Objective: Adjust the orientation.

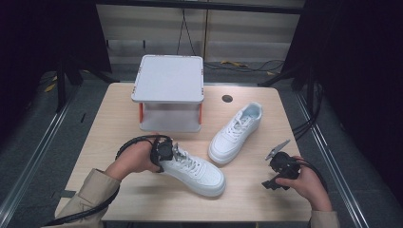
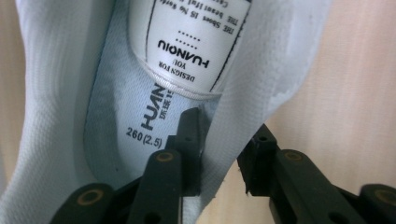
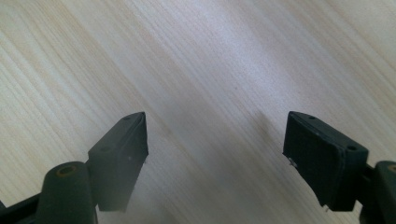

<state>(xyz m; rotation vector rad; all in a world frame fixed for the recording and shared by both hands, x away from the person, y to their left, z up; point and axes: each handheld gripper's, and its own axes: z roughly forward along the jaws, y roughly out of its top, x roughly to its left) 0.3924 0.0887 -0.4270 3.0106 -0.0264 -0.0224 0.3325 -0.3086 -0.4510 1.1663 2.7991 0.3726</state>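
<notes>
A white lace-up shoe (image 1: pixel 202 175) lies on the wooden table (image 1: pixel 114 118) near the front, toe pointing right. My left gripper (image 1: pixel 172 153) is at its heel opening. In the left gripper view, my left gripper (image 2: pixel 224 137) straddles the shoe's side wall (image 2: pixel 261 70), one jaw inside on the printed insole (image 2: pixel 121 126) and one outside, pads against the wall. A second white shoe (image 1: pixel 236 133) lies further back, toe towards me. My right gripper (image 1: pixel 278 173) hovers low over bare table at the right, open with nothing between its fingers (image 3: pixel 119 149).
A white two-level stand (image 1: pixel 168 78) with orange posts stands at the back centre of the table. A small round hole (image 1: pixel 227 98) sits in the tabletop behind the far shoe. Cables trail from both grippers. Dark floor and metal rails surround the table.
</notes>
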